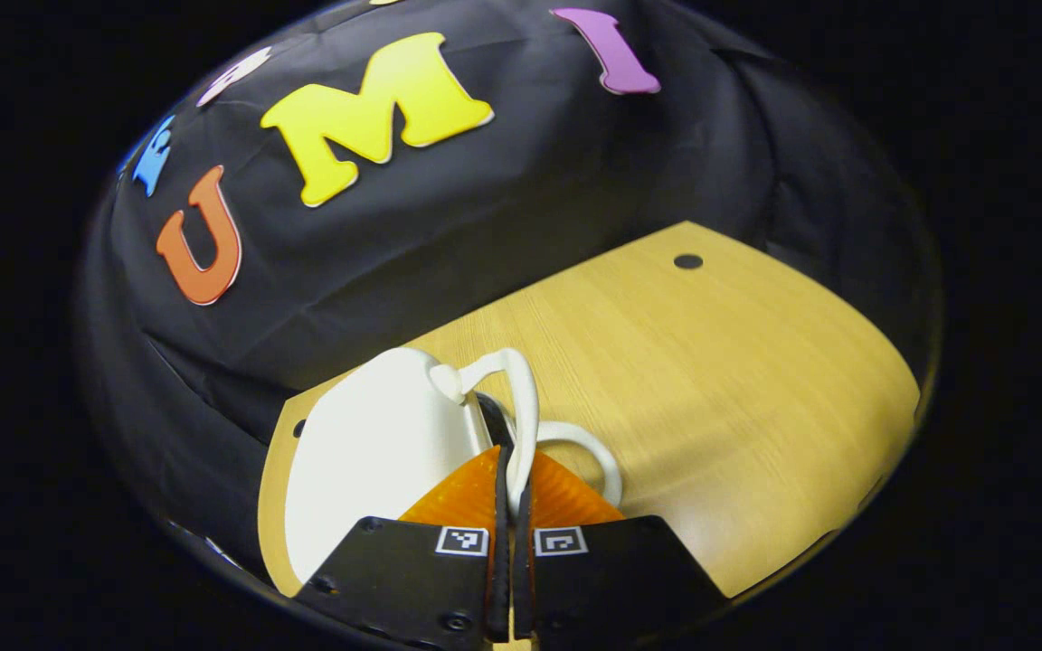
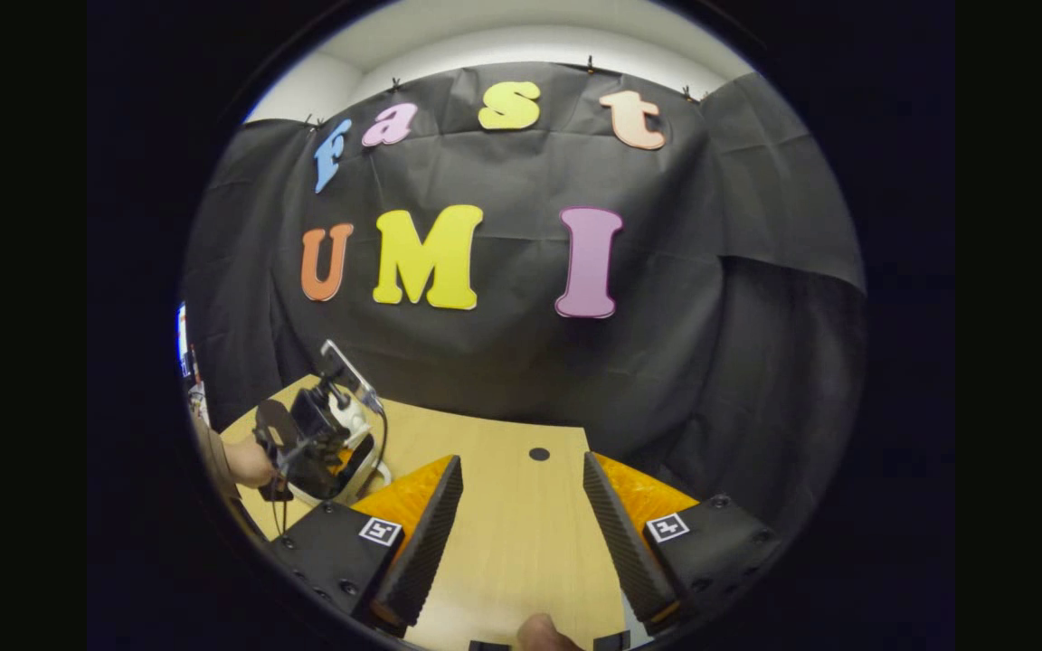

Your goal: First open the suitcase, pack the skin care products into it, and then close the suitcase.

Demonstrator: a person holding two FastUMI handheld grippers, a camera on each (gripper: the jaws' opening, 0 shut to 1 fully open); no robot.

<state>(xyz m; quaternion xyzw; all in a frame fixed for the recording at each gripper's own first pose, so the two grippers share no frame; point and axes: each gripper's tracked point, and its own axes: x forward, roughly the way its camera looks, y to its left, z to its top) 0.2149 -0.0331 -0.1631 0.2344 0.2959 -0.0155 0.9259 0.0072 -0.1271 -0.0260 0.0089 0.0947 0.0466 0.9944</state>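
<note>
In the left gripper view a small white suitcase (image 1: pixel 376 452) lies on the wooden table (image 1: pixel 711 389) at its left edge. A thin white handle (image 1: pixel 525 407) arches off the case's right side, and my left gripper (image 1: pixel 512 470) is shut on it. A second white loop (image 1: pixel 589 448) curves out just to the right of the fingers. In the right gripper view my right gripper (image 2: pixel 521 506) stands open over bare tabletop (image 2: pixel 512 542), holding nothing. That view also has the left gripper (image 2: pixel 313 443) far left, held by a hand (image 2: pixel 245 463), with the white suitcase (image 2: pixel 356 425) beneath it.
The black cloth wall (image 1: pixel 485 226) rises right behind the table's far edge. A small round hole (image 1: pixel 687 261) marks the tabletop near the back; the same hole (image 2: pixel 539 454) lies ahead of the right gripper. A fingertip (image 2: pixel 539 633) pokes in at the bottom.
</note>
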